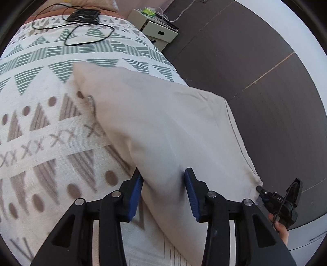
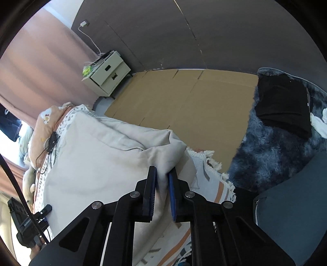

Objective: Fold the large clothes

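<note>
A large beige garment (image 1: 163, 122) lies folded over on the patterned bedspread (image 1: 40, 126), its far side hanging past the bed's right edge. My left gripper (image 1: 163, 180) stands open with the garment's near edge between its blue pads (image 1: 190, 190). My right gripper (image 2: 162, 174) is shut on a bunched corner of the same beige garment (image 2: 92, 155), held at the bed's edge. The right gripper also shows in the left wrist view (image 1: 260, 189), pinching the garment's lower right corner. The left gripper shows at the left rim of the right wrist view (image 2: 46, 208).
A black device with cables (image 1: 83, 15) lies at the head of the bed. A white nightstand (image 2: 106, 72) stands by the wall. Flat cardboard (image 2: 184, 102) covers the floor beside a dark shaggy rug (image 2: 276, 155) carrying a folded black garment (image 2: 284, 102).
</note>
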{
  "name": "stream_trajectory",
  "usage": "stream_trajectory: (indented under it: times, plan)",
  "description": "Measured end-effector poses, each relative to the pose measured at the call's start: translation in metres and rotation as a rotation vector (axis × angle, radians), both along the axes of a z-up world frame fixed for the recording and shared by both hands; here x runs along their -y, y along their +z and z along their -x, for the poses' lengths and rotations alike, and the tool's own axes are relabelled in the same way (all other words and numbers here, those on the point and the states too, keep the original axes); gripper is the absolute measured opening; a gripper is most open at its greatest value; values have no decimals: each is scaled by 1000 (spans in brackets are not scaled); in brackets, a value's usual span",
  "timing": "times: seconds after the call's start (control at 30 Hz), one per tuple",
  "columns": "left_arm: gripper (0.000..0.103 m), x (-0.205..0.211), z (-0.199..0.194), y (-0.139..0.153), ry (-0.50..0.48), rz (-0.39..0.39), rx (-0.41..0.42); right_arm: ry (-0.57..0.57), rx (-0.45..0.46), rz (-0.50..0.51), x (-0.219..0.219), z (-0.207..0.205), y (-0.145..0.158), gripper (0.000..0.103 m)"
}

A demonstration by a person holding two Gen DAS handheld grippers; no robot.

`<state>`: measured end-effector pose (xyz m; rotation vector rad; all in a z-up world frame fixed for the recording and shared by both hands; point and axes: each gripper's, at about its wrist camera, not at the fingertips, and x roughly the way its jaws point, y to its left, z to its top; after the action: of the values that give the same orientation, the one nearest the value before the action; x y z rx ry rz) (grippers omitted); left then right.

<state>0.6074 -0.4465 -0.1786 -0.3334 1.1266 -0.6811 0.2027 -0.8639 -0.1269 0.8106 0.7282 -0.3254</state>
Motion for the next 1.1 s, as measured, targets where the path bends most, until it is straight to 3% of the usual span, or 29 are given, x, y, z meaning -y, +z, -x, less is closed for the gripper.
stream_trajectory:
  times: [0.13, 0.2, 0.23, 0.27, 0.3, 0.33, 0.37, 0.63, 0.77, 1.1]
  plan:
    - [42, -20, 9, 28, 15, 0, 42, -5, -13, 21, -6, 12, 7, 10]
    - [51, -27, 16, 41, 8, -19, 66, 9, -4, 13, -10, 18, 10, 10]
    - [64, -31, 20, 47, 6, -24, 77, 13, -11, 21, -14, 23, 14, 14]
    - [76, -36, 24, 53, 7, -23, 88, 15, -15, 34, -17, 27, 17, 27]
    - [79, -41, 27, 58, 11, -22, 98, 18, -15, 45, -21, 31, 21, 38]
    - [81, -47, 31, 65, 18, -24, 106, 22, -9, 49, -25, 37, 24, 74]
    - [81, -53, 34, 69, 24, -28, 109, 23, -2, 52, -30, 43, 27, 97]
    - [81, -100, 60, 113, 64, -62, 171, 39, 26, 107, -60, 87, 60, 97]
    - [98, -125, 82, 135, 70, -83, 203, 32, 42, 137, -77, 109, 75, 97]
    - [103, -192, 140, 193, 67, -99, 339, -5, 109, 234, -134, 159, 105, 103]
